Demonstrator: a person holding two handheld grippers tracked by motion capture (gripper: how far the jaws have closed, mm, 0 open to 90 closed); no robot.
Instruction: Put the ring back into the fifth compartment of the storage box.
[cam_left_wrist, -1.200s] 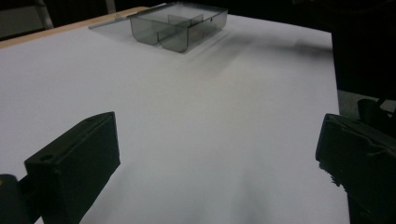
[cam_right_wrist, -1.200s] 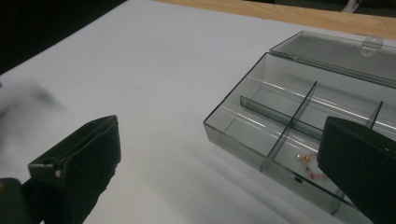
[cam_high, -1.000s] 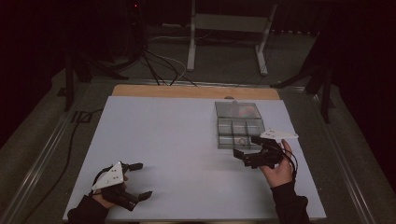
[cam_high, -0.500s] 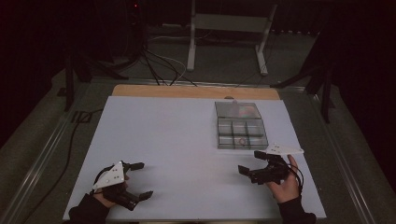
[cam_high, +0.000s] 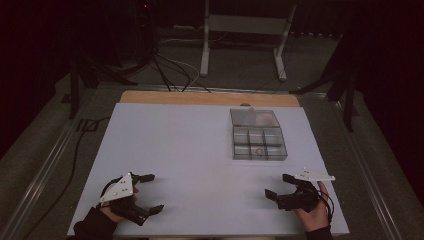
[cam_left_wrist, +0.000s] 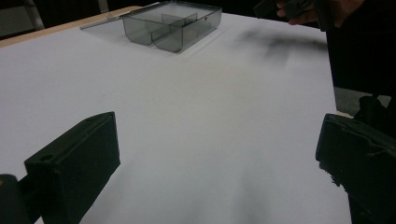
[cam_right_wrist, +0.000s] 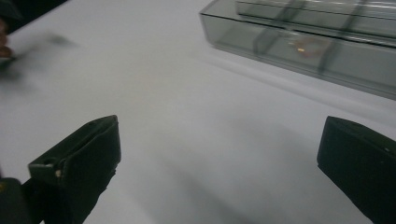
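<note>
The left gripper sits low at the near left corner of the white table, its jaws spread wide with nothing between them. The right gripper sits at the near right, held in a hand — its jaws are wide apart too, and hold nothing. Farther back, right of the middle, rests a clear box with little compartments. A small ring lies in one near compartment — well apart from both grippers.

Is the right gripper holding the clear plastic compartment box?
No, the right gripper is open above the white table, apart from the clear plastic compartment box.
</note>
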